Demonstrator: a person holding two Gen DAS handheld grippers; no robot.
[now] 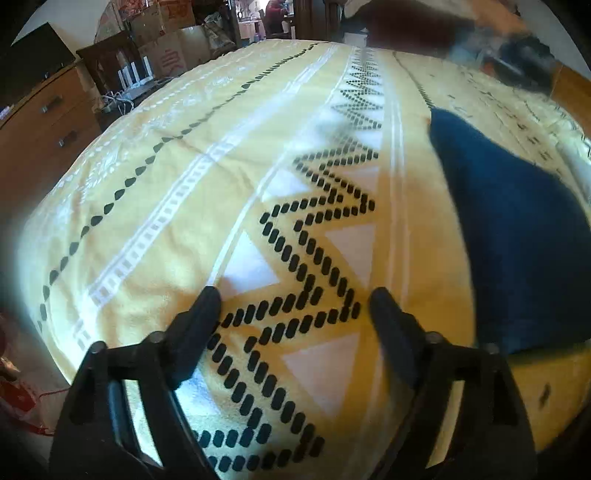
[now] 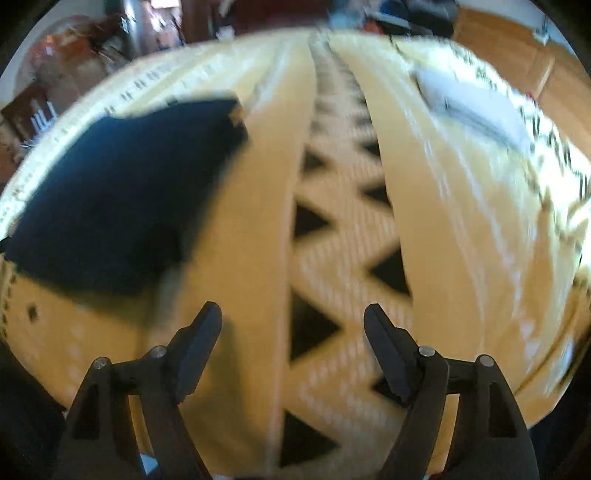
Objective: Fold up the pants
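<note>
Dark blue pants (image 1: 517, 236) lie folded into a compact block on a yellow patterned blanket (image 1: 207, 206). In the left wrist view they sit to the right of my left gripper (image 1: 295, 299), which is open over bare blanket with nothing between its fingers. In the right wrist view the pants (image 2: 122, 195) lie up and to the left of my right gripper (image 2: 293, 314). It is open too, over the blanket (image 2: 443, 236), holding nothing. Neither gripper touches the pants.
A wooden dresser (image 1: 40, 122) and stacked boxes (image 1: 166, 40) stand beyond the bed's far left edge. A pale folded cloth (image 2: 476, 110) lies at the blanket's upper right. A blurred arm (image 1: 424, 26) crosses the top of the left wrist view.
</note>
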